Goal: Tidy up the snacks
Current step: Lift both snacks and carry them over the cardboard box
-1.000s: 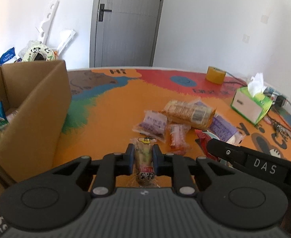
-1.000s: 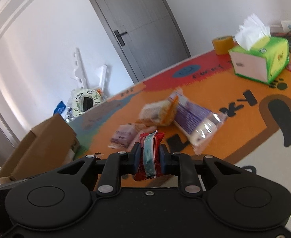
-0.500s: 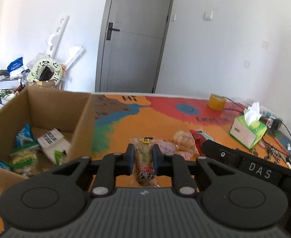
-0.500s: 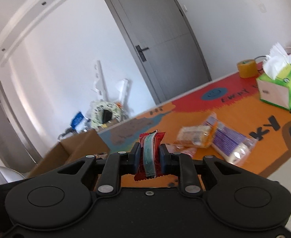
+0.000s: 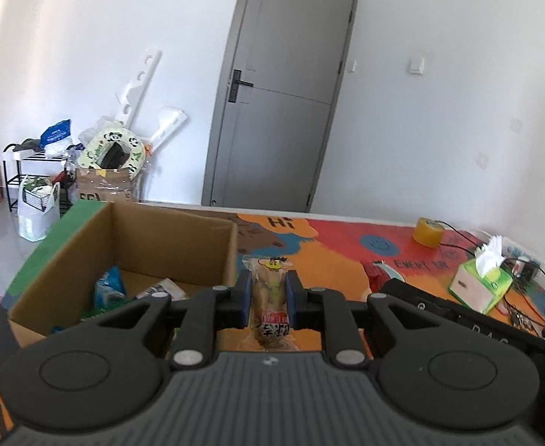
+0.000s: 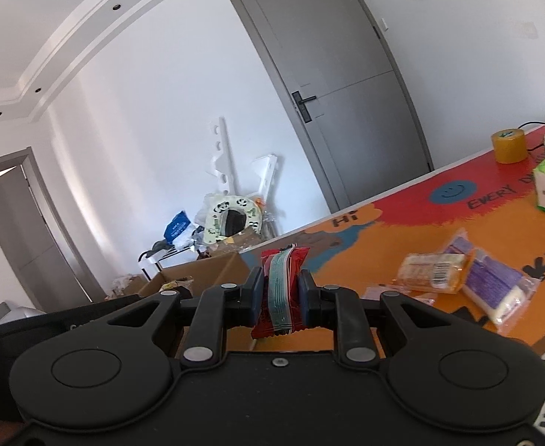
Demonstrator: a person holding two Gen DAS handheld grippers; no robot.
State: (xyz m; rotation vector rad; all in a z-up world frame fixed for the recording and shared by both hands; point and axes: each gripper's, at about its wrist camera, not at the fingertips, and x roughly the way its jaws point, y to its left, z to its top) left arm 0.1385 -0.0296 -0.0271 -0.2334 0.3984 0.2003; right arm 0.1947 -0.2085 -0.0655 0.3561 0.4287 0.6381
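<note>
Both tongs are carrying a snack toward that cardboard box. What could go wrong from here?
The left tongs pinch the clear snack packet only at its middle, so it might slip. The red packet in the right tongs looks squeezed. Both are near the cardboard box together and may bump.

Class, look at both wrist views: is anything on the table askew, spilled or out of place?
Nothing is spilled or damaged. The only untidy spot: an orange snack pack and a purple snack pack lie loose and angled against each other on the table, outside the cardboard box.
</note>
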